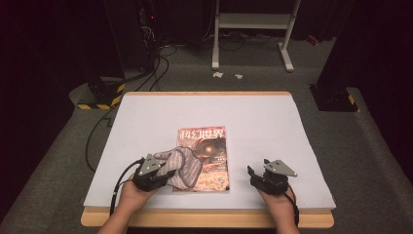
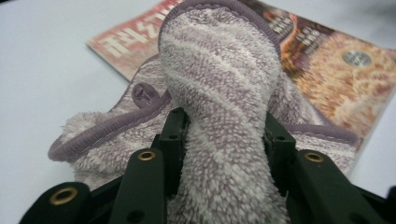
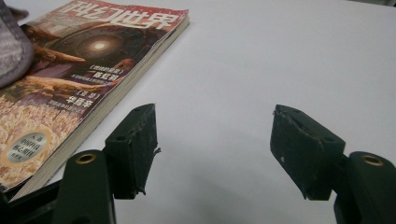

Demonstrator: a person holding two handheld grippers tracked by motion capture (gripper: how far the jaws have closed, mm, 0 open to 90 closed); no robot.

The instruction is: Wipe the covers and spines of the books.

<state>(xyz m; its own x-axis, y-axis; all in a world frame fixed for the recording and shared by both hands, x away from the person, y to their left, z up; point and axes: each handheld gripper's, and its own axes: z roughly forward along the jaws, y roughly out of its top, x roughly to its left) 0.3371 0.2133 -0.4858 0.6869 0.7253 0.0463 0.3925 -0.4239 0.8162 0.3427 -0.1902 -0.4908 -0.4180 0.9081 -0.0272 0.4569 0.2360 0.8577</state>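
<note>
A magazine point(image 1: 209, 146) with a red-lettered cover lies flat near the front middle of the white table point(image 1: 272, 122). A purple-and-white striped terry cloth point(image 1: 185, 165) rests across its left half. My left gripper point(image 1: 168, 174) is shut on a bunched fold of that cloth point(image 2: 219, 93), which rises between the black jaws point(image 2: 224, 126) above the magazine point(image 2: 336, 79). My right gripper point(image 1: 253, 173) hovers over bare table just right of the magazine. Its jaws point(image 3: 215, 140) stand wide apart with nothing between them. To their left are the magazine's edge point(image 3: 79, 70) and a corner of the cloth point(image 3: 11, 46).
Beyond the table's far edge, a white metal frame point(image 1: 253, 22) stands on the grey floor. Black cables point(image 1: 156, 68) run past a yellow-and-black striped base point(image 1: 100, 95) at the back left. The table's front wooden edge point(image 1: 209, 219) lies under the person's forearms.
</note>
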